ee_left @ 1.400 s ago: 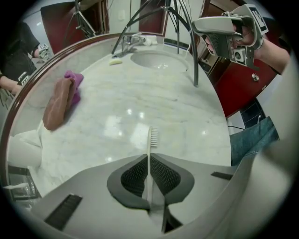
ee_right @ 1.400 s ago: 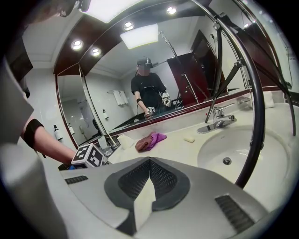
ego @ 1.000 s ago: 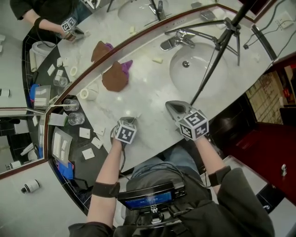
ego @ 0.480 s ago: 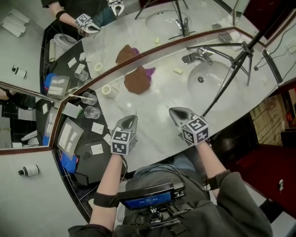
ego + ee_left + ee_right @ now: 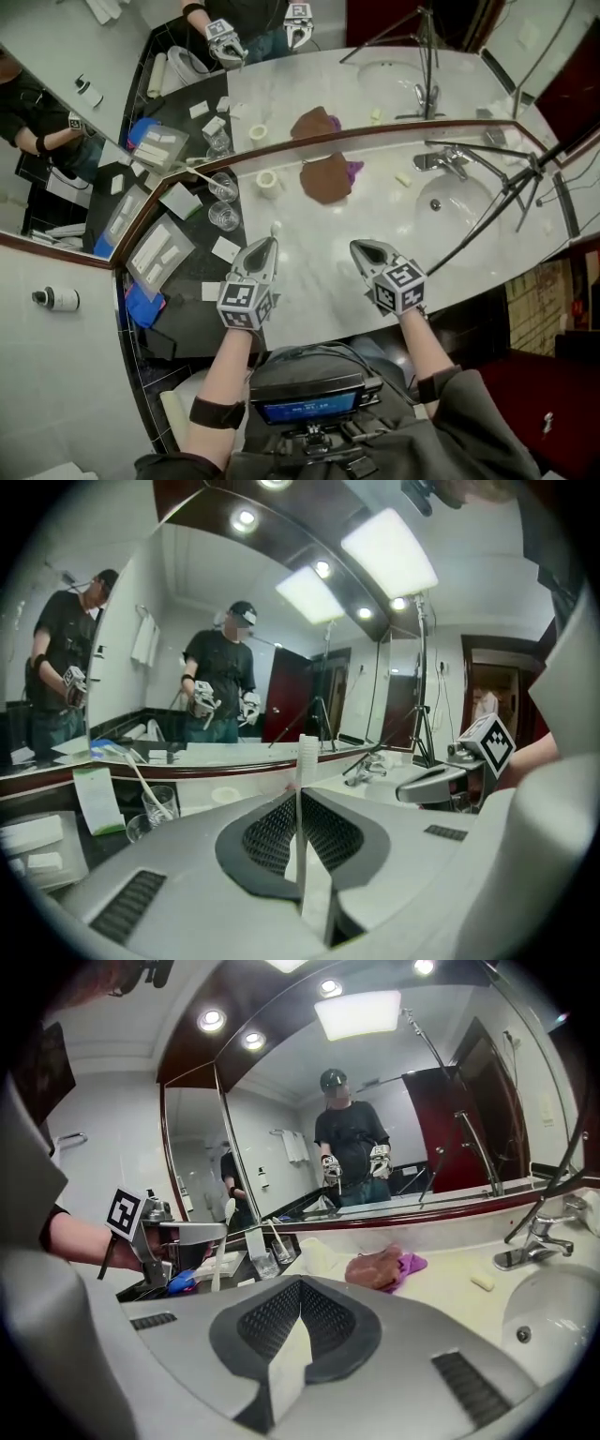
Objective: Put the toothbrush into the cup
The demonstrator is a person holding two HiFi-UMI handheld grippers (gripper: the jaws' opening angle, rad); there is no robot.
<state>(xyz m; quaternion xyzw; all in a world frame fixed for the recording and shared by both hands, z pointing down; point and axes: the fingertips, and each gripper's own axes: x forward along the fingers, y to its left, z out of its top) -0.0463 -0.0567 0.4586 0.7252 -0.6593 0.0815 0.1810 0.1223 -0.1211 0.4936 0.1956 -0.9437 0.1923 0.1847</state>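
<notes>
Toothbrush [image 5: 306,754]: white, standing upright between the pads of the left hand-held gripper [image 5: 266,245]. Only the bristle head and a thin strip of handle show. The lower end is hidden inside the jaws.
Toothbrush in the head view [image 5: 275,228]: just the head pokes past the gripper's tip, above the counter and apart from both cups.
Left hand-held gripper: clamped on the toothbrush handle, held over the front part of the counter.
Rear cup [image 5: 223,186]: clear glass at the counter's left end, by the mirror. A pale stick leans in it, and whether that is another toothbrush cannot be told.
Front cup [image 5: 225,217]: clear glass just beside the rear cup. Its inside is hard to make out from above.
Right hand-held gripper [image 5: 300,1283]: jaws together with nothing between them. It is held to the right of the left one and apart from it.
Counter [image 5: 375,220]: pale marble, with a dark section at the left bearing small white packets too small to read.
Cloth [image 5: 326,178]: brown heap near the mirror, with a purple piece showing at its edge.
White ring [image 5: 267,183]: small and round, between the cups and the cloth. What it is cannot be told.
Sink [image 5: 469,211]: partly crossed by a dark tripod leg [image 5: 487,220], with the faucet [image 5: 441,161] behind it.
Mirror [image 5: 309,75]: repeats the cloth, the faucet and both grippers.
</notes>
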